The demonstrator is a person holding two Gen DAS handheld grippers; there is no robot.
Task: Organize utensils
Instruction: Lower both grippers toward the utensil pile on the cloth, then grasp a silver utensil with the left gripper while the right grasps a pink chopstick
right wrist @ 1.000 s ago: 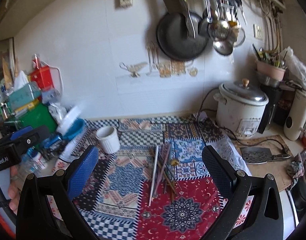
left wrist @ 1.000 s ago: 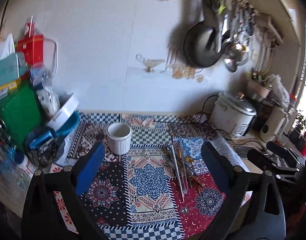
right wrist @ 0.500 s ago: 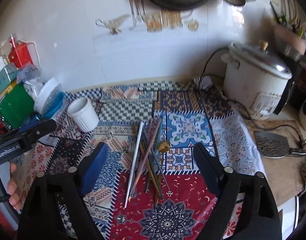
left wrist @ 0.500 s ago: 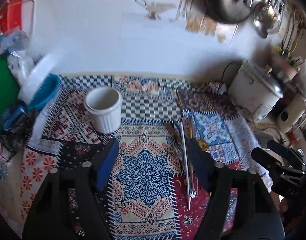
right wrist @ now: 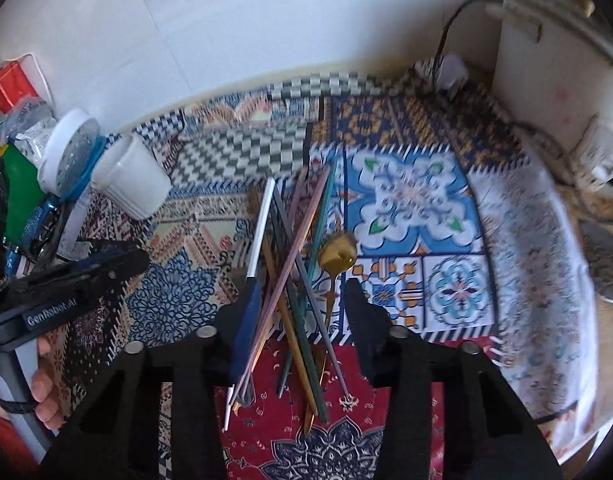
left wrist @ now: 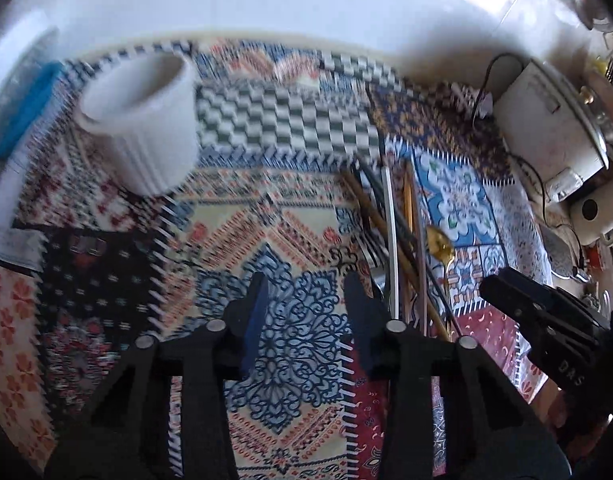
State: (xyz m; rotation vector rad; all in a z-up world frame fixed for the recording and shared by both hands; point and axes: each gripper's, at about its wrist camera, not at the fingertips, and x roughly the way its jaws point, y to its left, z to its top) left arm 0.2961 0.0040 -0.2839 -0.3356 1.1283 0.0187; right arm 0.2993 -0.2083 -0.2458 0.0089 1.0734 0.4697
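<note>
A pile of chopsticks (right wrist: 294, 280) lies across the patterned cloth (right wrist: 406, 200), with one white chopstick (right wrist: 262, 232) and a gold spoon (right wrist: 338, 254) among them. My right gripper (right wrist: 300, 292) hangs low over this pile. Its jaws are closing, the sticks lie between the fingers, and the pads do not press on any. My left gripper (left wrist: 306, 292) is closing over bare cloth just left of the same pile (left wrist: 402, 248), with nothing between its fingers. A white ribbed cup (left wrist: 146, 120) stands upright at the far left; the right wrist view shows the cup (right wrist: 132, 184) too.
A white rice cooker (right wrist: 558, 80) with its cord stands at the back right. Tubs, a green box (right wrist: 20, 196) and a red carton crowd the left edge. A cleaver (right wrist: 606, 264) lies on a board at the right. The wall closes the back.
Both grippers have come down toward the cloth and tipped downward, so the hanging pans have left view. Both pairs of jaws have narrowed from wide apart.
</note>
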